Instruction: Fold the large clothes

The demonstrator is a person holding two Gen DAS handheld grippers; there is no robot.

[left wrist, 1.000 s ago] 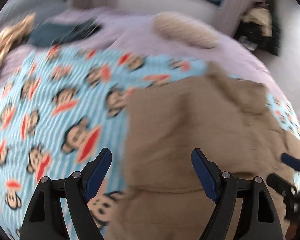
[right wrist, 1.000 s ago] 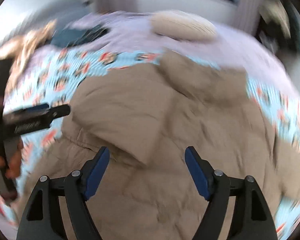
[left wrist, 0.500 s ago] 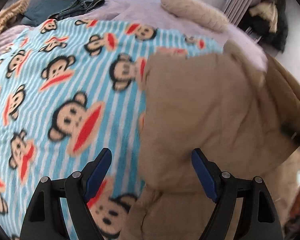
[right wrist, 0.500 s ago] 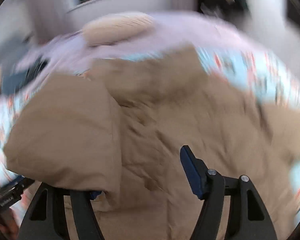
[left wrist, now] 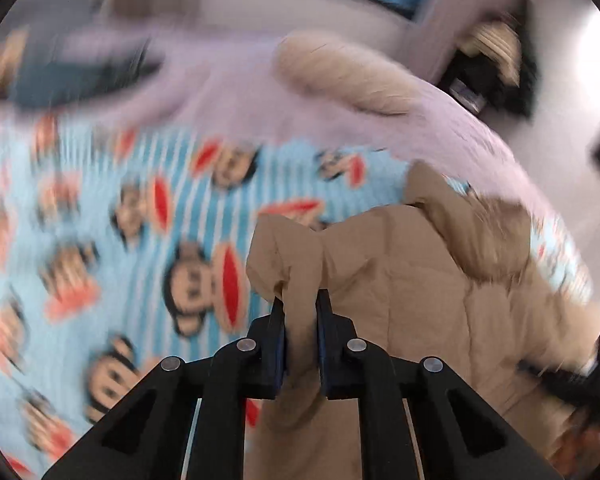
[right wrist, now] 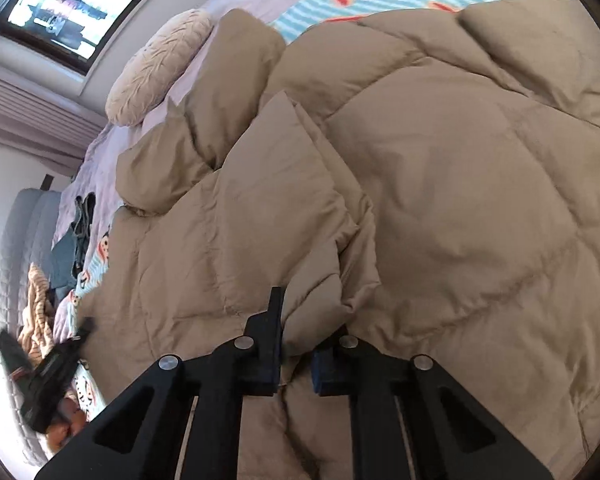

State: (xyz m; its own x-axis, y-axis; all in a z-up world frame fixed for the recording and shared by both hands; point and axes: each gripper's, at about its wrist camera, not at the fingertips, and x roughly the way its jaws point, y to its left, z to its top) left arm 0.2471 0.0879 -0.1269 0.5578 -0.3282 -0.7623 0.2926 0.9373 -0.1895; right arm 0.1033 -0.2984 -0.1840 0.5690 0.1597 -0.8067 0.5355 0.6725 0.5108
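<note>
A tan quilted puffer jacket (left wrist: 420, 300) lies spread on a blue striped monkey blanket (left wrist: 140, 240) on the bed. My left gripper (left wrist: 300, 316) is shut on a bunched fold at the jacket's left edge, and the cloth rises in a peak above the fingers. In the right wrist view the jacket (right wrist: 440, 184) fills most of the frame. My right gripper (right wrist: 298, 340) has a thick folded flap of it between the jaws, which are closing and pinch it. The left gripper (right wrist: 82, 330), held in a hand, shows at that view's lower left by the jacket's edge.
A beige textured pillow (right wrist: 156, 72) lies on the lilac bedsheet (left wrist: 240, 96) near the window. Dark blue jeans (right wrist: 78, 236) and a tan patterned garment (right wrist: 38, 308) lie at the far side of the bed. A dark chair with clothes (left wrist: 488, 68) stands beyond the bed.
Both grippers were wide open over the jacket and now have their jaws closed on its fabric. The right gripper's view has rolled strongly and come down close to the jacket.
</note>
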